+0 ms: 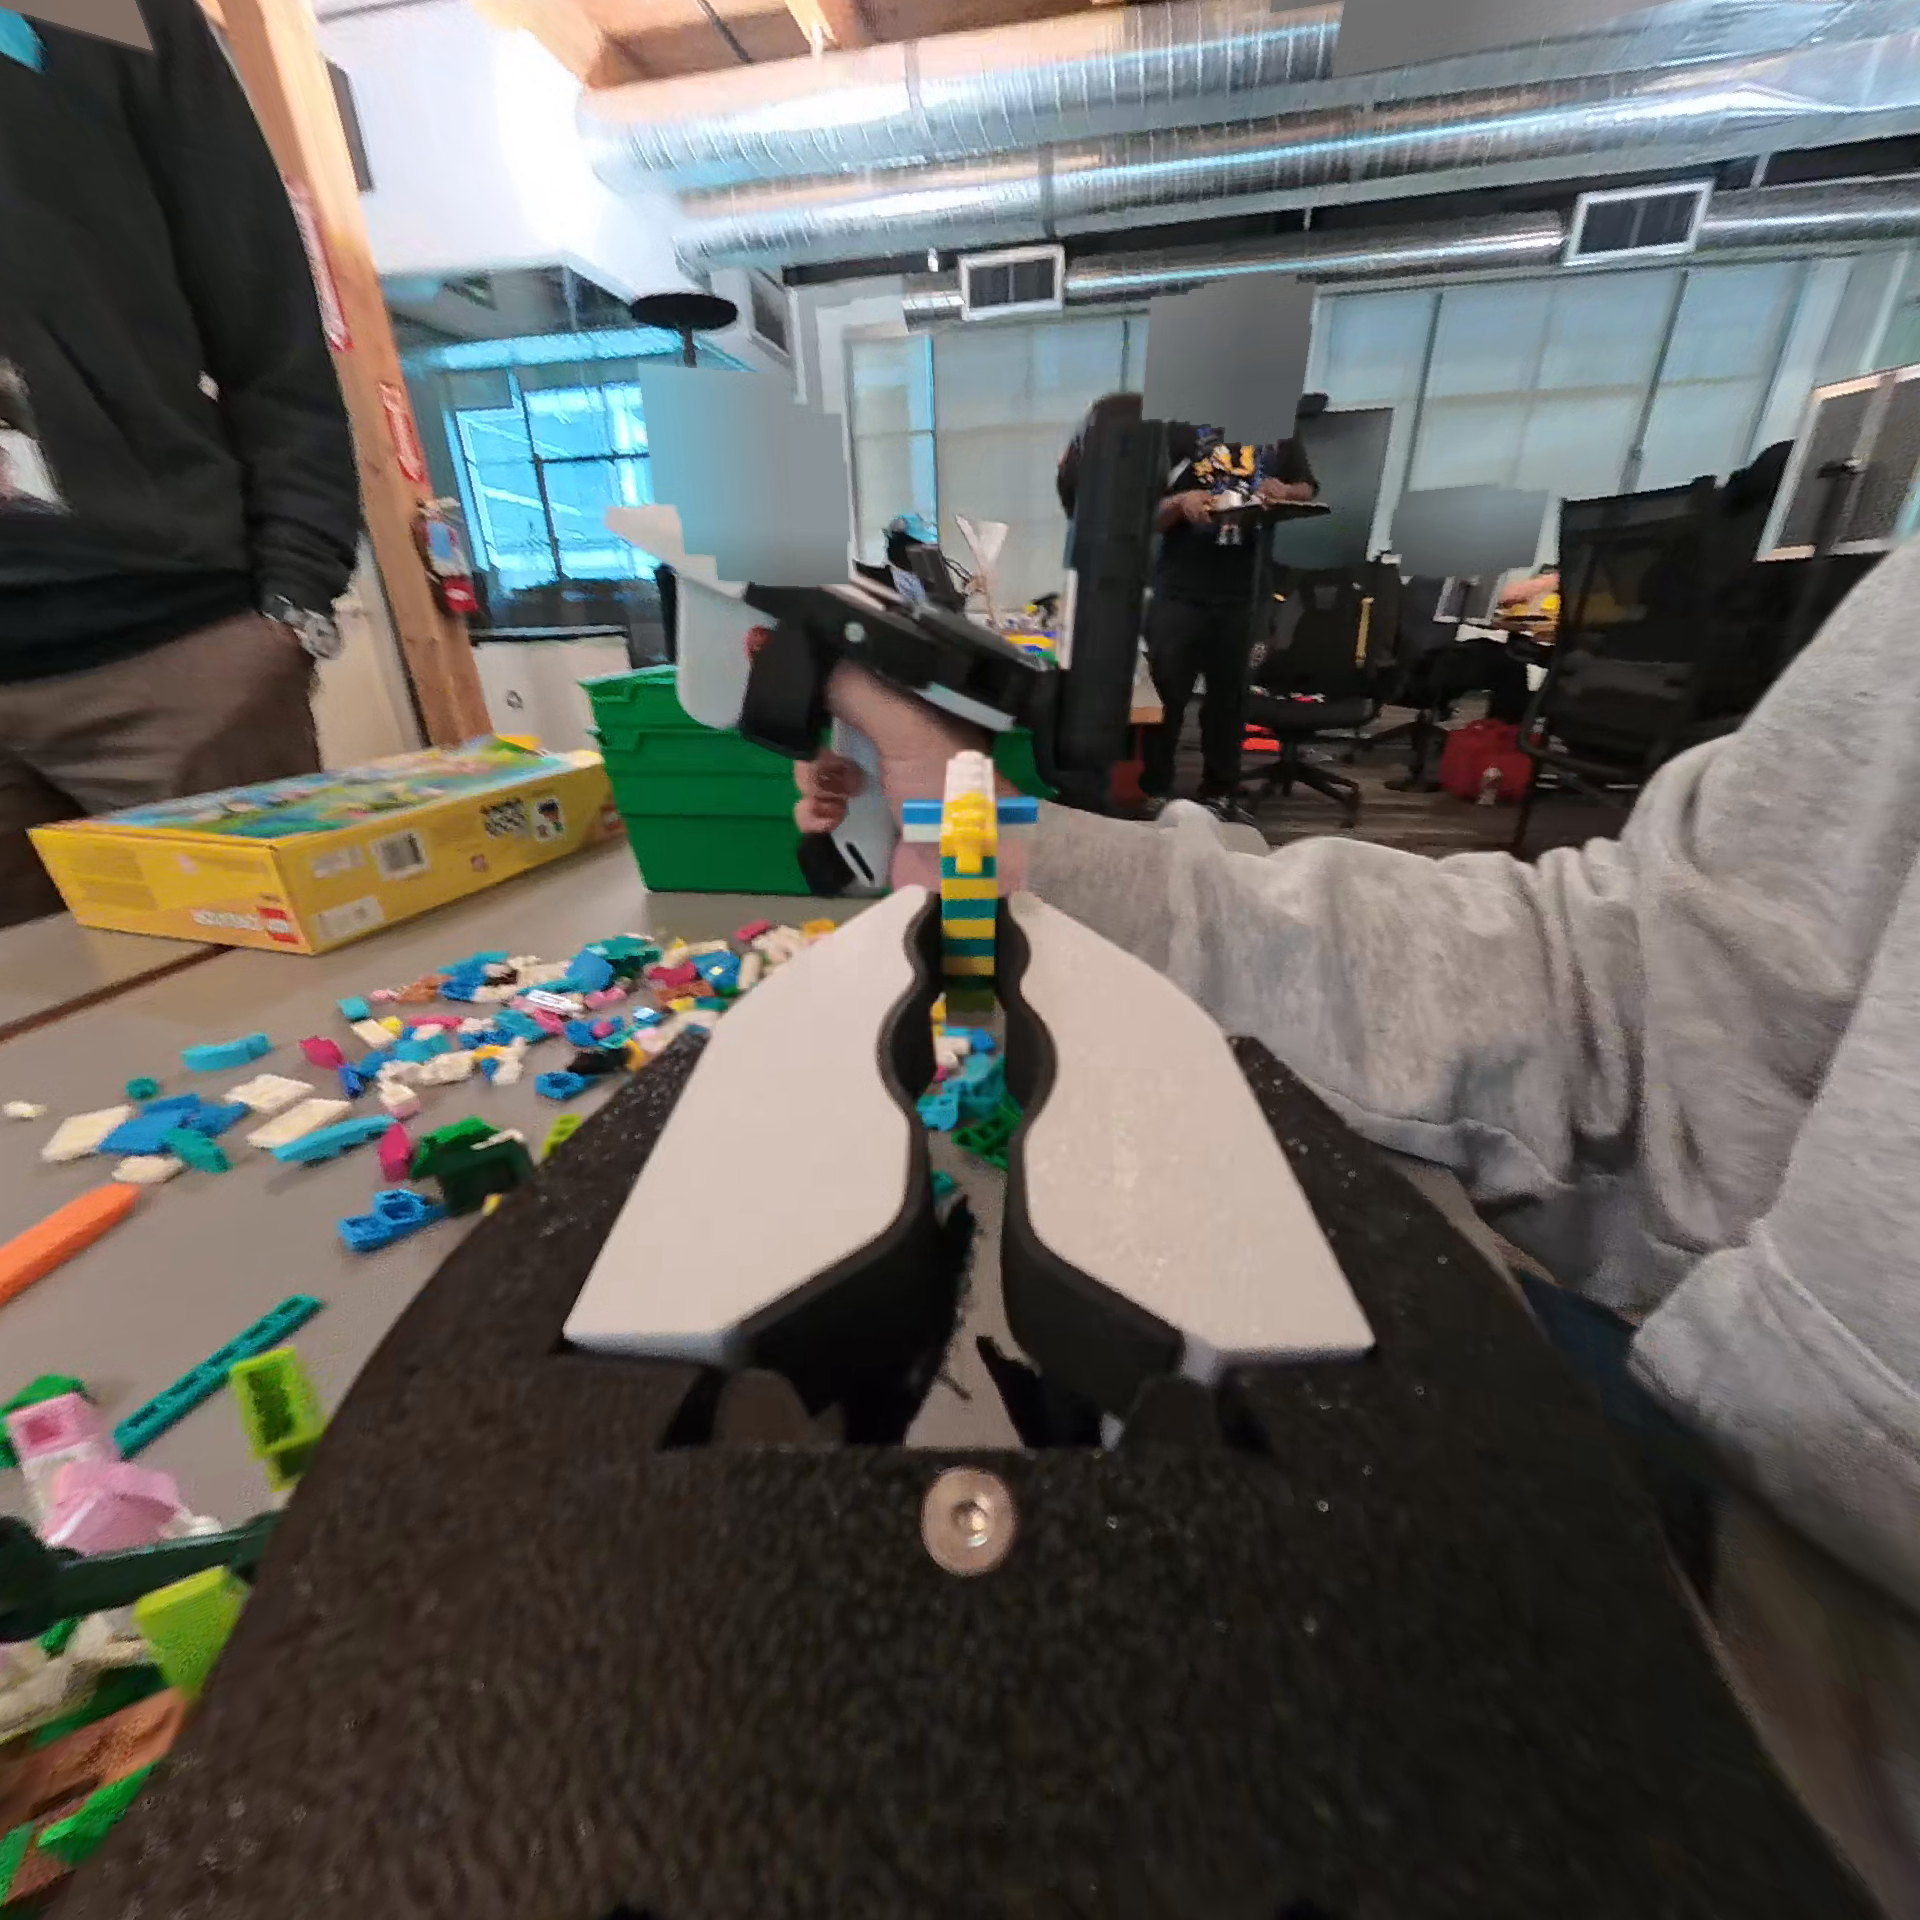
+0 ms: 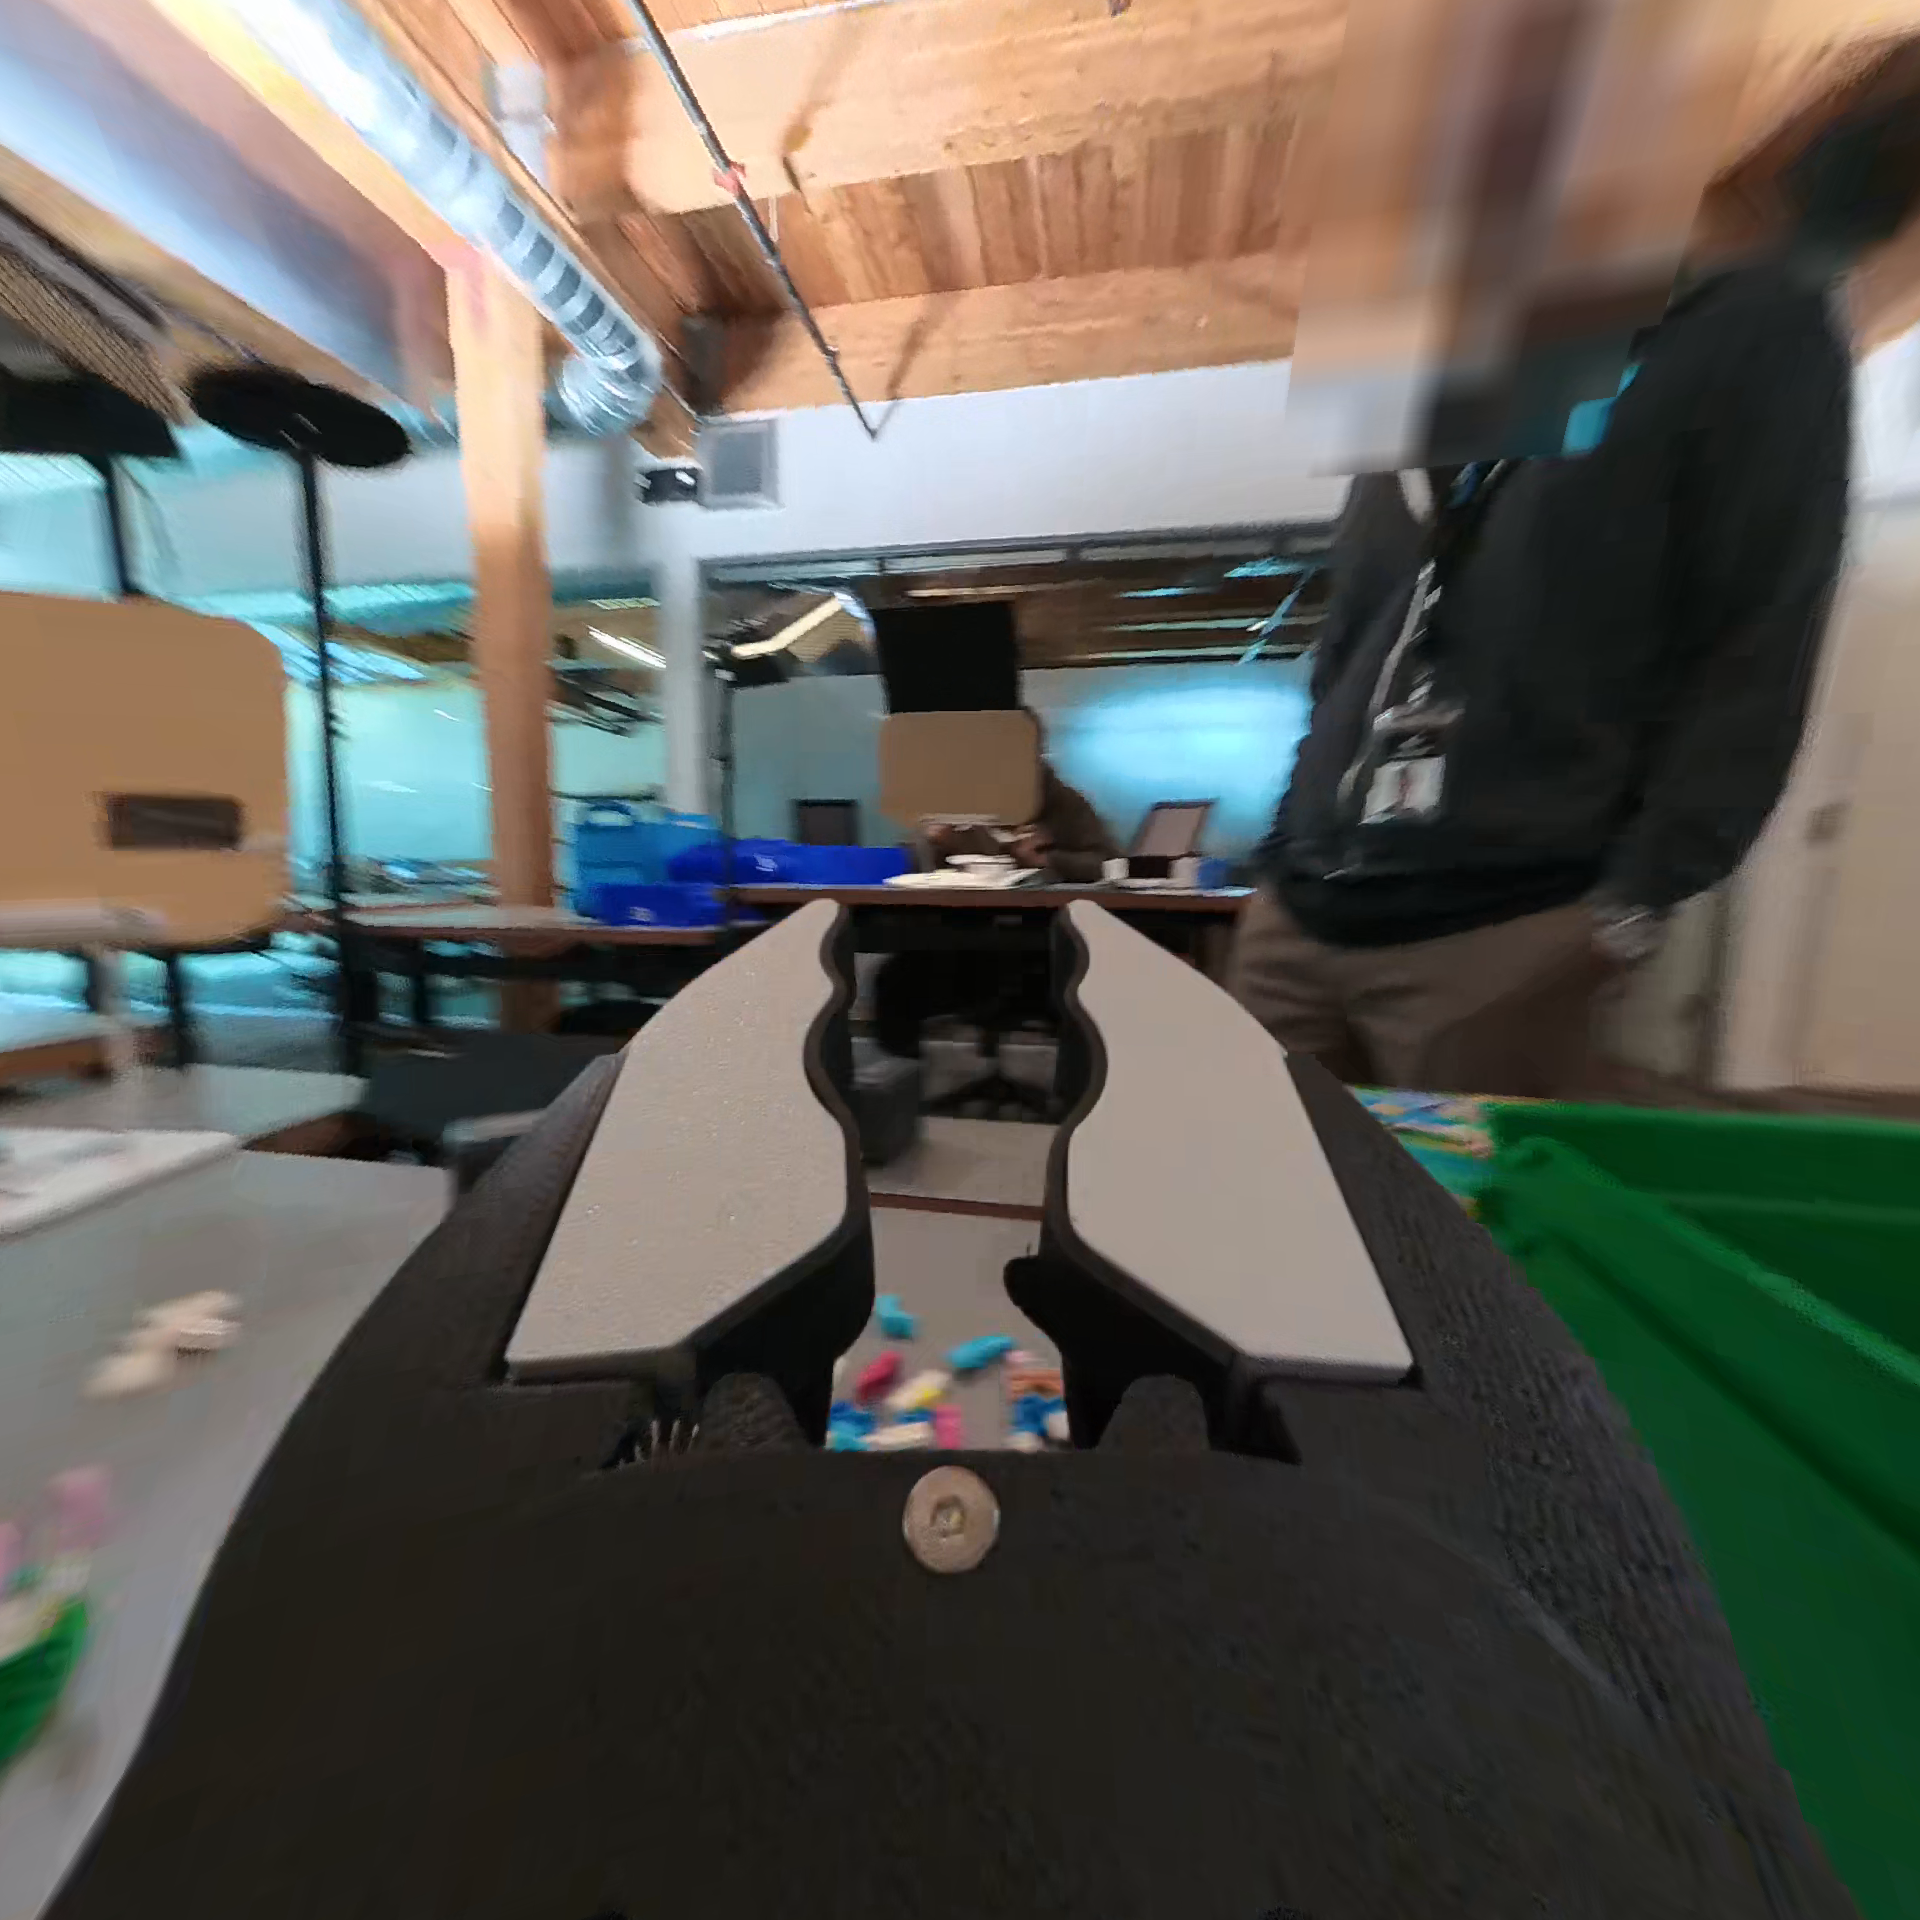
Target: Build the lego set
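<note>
Your left gripper (image 1: 968, 940) is clamped on a striped yellow-and-teal brick tower (image 1: 970, 883), both pads pressing its lower part; the tower stands upright above the fingertips, capped with white and blue pieces. Beyond it, your right hand (image 1: 914, 769) grips the right gripper (image 2: 951, 925), whose jaws stand apart with nothing between them. Loose bricks (image 1: 499, 1029) litter the table (image 1: 260, 1247); a green bin (image 1: 707, 790) and yellow box (image 1: 322, 852) sit toward its far edge.

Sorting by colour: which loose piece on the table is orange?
The long flat bar at the table's left edge; the bar nearby is teal.
</note>
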Demonstrator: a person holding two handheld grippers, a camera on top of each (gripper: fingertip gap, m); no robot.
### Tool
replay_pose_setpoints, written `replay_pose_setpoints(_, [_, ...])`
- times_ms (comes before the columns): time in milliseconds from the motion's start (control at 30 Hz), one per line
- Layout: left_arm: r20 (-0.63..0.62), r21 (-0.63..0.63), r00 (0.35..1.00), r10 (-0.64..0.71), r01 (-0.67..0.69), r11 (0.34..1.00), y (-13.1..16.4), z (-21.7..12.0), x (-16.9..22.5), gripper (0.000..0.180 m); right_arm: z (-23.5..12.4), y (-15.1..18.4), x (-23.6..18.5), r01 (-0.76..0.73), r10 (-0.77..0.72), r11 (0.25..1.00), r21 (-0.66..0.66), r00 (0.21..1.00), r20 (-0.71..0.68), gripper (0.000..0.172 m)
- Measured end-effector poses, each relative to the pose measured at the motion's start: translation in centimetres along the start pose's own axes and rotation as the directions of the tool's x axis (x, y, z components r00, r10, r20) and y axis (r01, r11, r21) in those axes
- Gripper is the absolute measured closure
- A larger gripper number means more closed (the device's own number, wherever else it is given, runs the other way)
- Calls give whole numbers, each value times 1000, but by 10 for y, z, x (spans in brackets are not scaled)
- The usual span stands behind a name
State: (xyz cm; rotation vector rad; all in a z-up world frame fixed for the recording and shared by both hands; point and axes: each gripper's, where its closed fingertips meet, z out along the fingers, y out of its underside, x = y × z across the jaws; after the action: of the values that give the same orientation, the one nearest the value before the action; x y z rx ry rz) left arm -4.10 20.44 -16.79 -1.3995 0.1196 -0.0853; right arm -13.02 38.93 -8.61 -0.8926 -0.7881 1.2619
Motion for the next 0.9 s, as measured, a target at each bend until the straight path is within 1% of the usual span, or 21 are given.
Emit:
replay_pose_setpoints(67, [-34, -35, 999, -33, 32, 999, 4, 1, 3, 172, -1, -5, -4, 166, -165, 986, 18, 985, -46, 140])
replay_pose_setpoints(167, [-38, -67, 998, -56, 53, 996, 8, 3, 3, 172, -2, -7, -13, 344, -342, 939, 18, 937, -73, 140])
replay_pose_setpoints(233, [-23, -80, 998, -60, 58, 995, 9, 3, 1, 172, 0, 0, -22, 418, -418, 908, -2, 907, -54, 142])
replay_pose_setpoints(333, [0, -92, 998, -69, 68, 993, 11, 3, -3, 172, 1, 6, -31, 490, -491, 871, -21, 870, -36, 143])
replay_pose_setpoints(400, [10, -106, 997, -74, 74, 992, 13, 4, -4, 172, 1, 8, -35, 501, -501, 865, -23, 865, -21, 143])
replay_pose_setpoints(533, [14, -131, 998, -67, 69, 989, 16, 3, -5, 172, 2, 12, -37, 426, -426, 904, -45, 905, -9, 142])
replay_pose_setpoints(600, [-1, -135, 998, -58, 57, 989, 17, 4, -3, 172, 0, 12, -38, 440, -440, 897, -47, 898, -5, 142])
replay_pose_setpoints(667, [-17, -106, 1000, -12, 10, 994, 13, 2, -1, 172, -2, 10, -37, 478, -479, 877, -46, 878, -19, 144])
replay_pose_setpoints(733, [-6, -97, 1000, -10, 9, 995, 12, 2, -3, 172, -3, 9, -34, 498, -499, 866, -49, 866, -32, 144])
replay_pose_setpoints(900, [-17, -96, 1000, -26, 25, 995, 11, 0, -2, 172, -5, 12, -29, 484, -487, 873, -64, 873, -28, 143])
